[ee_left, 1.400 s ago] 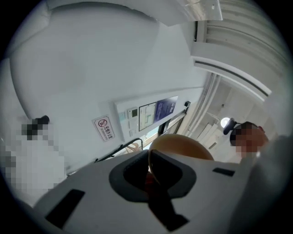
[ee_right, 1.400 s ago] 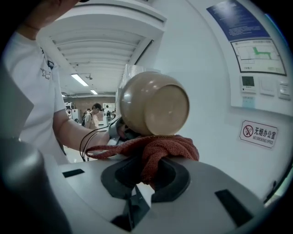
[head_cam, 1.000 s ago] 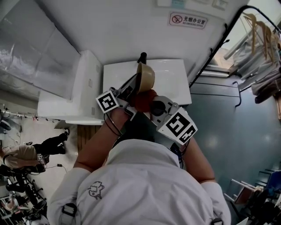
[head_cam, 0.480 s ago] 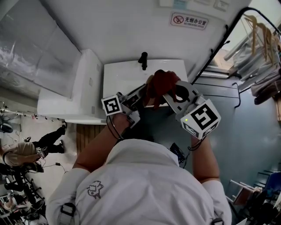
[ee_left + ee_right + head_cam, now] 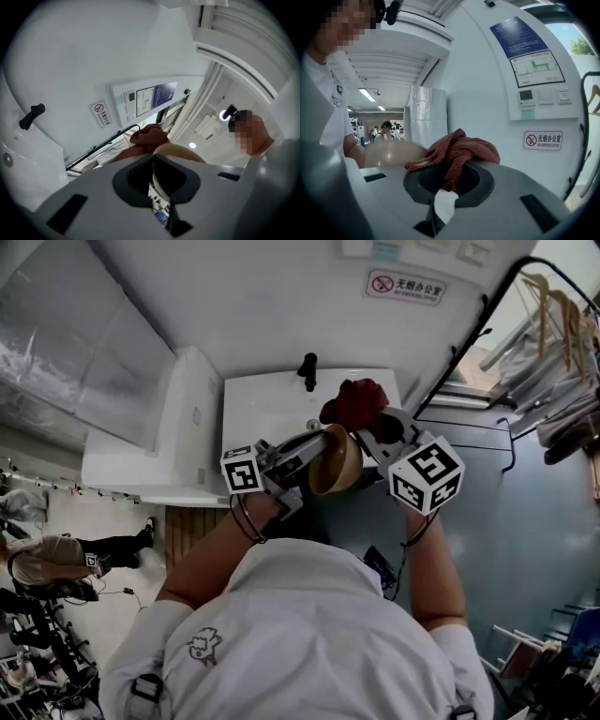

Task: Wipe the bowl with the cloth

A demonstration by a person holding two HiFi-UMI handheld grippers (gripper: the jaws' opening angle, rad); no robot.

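Head view, bowl: the person is holding the tan, round, smooth bowl in the air in front of the white sink basin, tipped onto its side.
Head view, left tool: the left tool is reaching in from the left and gripping the bowl at its near rim.
Head view, right tool: the right tool is carrying the dark red knitted cloth just past the bowl's far edge; this view is not showing whether the cloth is touching the bowl.
Left gripper view: the left tool has just been closing and is now pinching the bowl's thin rim, which is running between the two jaws. The cloth is bunching just behind the bowl's wall.
Right gripper view: the right tool is clamping a fold of the cloth, the rest spilling out over the jaws. The bowl is showing blurred just to its left.
Progress: both grasps are in place and bowl and cloth are meeting over the sink, so the wiping is probably under way. How much of the bowl is already wiped cannot be judged; setting the bowl down is left.
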